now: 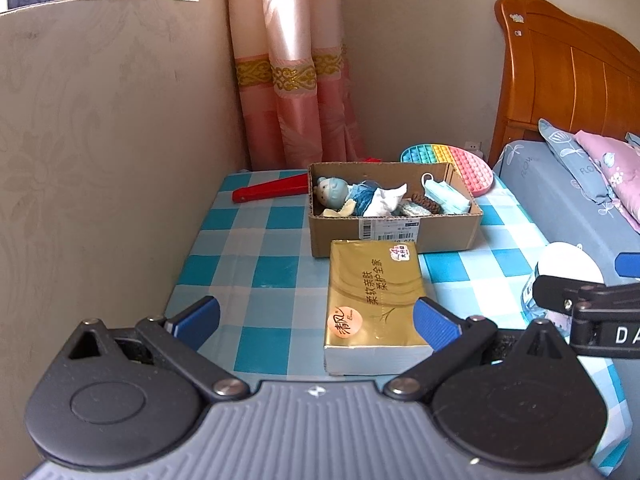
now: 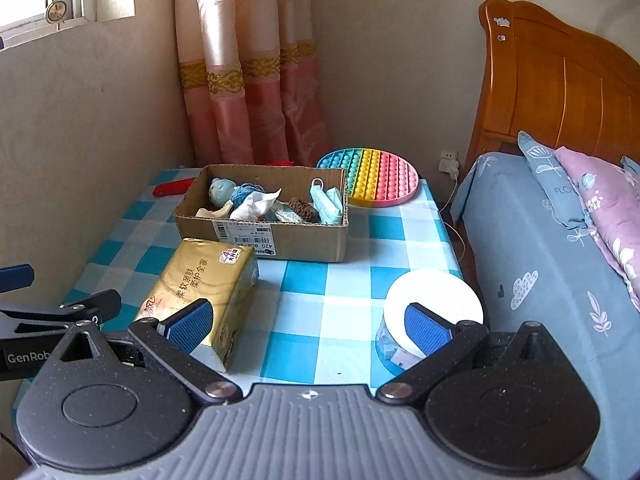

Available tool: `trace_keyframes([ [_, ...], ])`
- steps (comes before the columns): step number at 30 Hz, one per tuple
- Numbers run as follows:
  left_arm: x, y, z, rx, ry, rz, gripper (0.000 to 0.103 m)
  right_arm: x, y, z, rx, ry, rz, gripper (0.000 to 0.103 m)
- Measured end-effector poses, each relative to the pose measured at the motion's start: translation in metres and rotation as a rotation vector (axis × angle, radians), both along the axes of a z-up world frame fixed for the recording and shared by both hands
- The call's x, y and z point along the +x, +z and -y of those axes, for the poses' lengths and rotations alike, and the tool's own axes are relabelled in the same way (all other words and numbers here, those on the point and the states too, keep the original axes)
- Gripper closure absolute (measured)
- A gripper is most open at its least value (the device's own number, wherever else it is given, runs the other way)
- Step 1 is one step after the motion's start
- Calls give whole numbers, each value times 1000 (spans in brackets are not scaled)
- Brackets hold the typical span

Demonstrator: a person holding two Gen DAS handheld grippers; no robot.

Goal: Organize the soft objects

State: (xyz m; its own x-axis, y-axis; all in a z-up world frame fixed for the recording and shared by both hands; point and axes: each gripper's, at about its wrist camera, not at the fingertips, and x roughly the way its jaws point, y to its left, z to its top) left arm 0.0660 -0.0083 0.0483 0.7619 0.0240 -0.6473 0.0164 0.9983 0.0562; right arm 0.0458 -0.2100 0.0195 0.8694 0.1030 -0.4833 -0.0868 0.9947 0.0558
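We hold our left gripper [image 1: 316, 322] low in the left wrist frame, its jaws spread wide and gripping nothing; the gold tissue pack [image 1: 374, 304] lies just ahead, right of centre. Above it, mid-frame, sits the cardboard box [image 1: 394, 236] with a small doll [image 1: 334, 194], a face mask [image 1: 446, 198] and a brown scrunchie [image 1: 428, 202] inside. In the right wrist frame our right gripper [image 2: 308, 328] also stands wide open and empty, with a white-lidded jar [image 2: 434, 300] at lower right. The rainbow pop-it [image 2: 372, 176] lies behind the box.
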Motion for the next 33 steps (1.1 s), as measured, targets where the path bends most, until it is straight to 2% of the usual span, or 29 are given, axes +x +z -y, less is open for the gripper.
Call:
trace_keyframes([
  [33, -1, 2, 4, -1, -4, -2, 1, -1, -1, 0, 10, 6, 5, 0],
])
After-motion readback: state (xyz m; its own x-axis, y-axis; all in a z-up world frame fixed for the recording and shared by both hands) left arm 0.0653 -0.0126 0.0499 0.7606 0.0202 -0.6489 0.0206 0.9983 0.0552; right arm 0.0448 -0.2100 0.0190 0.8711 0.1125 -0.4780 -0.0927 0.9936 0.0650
